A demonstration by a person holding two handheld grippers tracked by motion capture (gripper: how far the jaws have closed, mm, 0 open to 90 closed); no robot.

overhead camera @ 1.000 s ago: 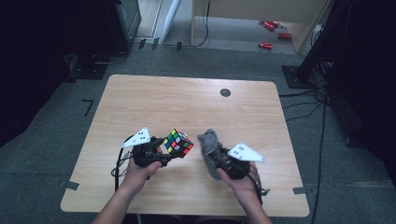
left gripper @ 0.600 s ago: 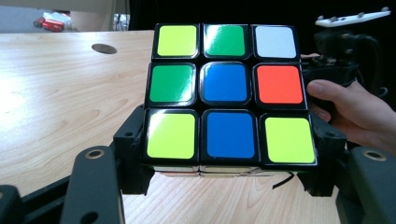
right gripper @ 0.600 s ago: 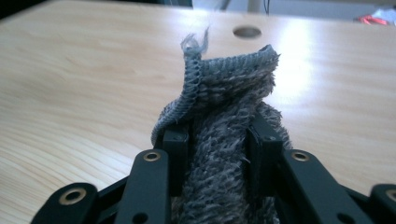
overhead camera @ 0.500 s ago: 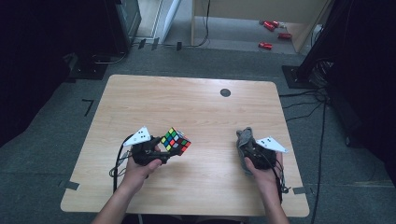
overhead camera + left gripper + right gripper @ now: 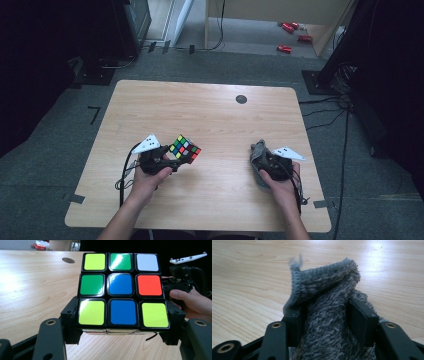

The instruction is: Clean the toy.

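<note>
- Left gripper (image 5: 172, 159), at 7 o'clock on the wooden table (image 5: 210, 115), clamps a colour-tiled puzzle cube (image 5: 185, 149) between both jaws, tilted above the tabletop
- Right gripper (image 5: 260, 161), at 5 o'clock, has a grey fuzzy cloth (image 5: 259, 152) standing bunched between its jaws, which have just been opening; the pads flank the cloth, contact unclear
- Cube and cloth sit well apart

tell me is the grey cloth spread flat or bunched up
Bunched up. The grey cloth stands in a crumpled wad between the jaws of the right tool, which have just been opening, one knitted edge curling upward.
</note>
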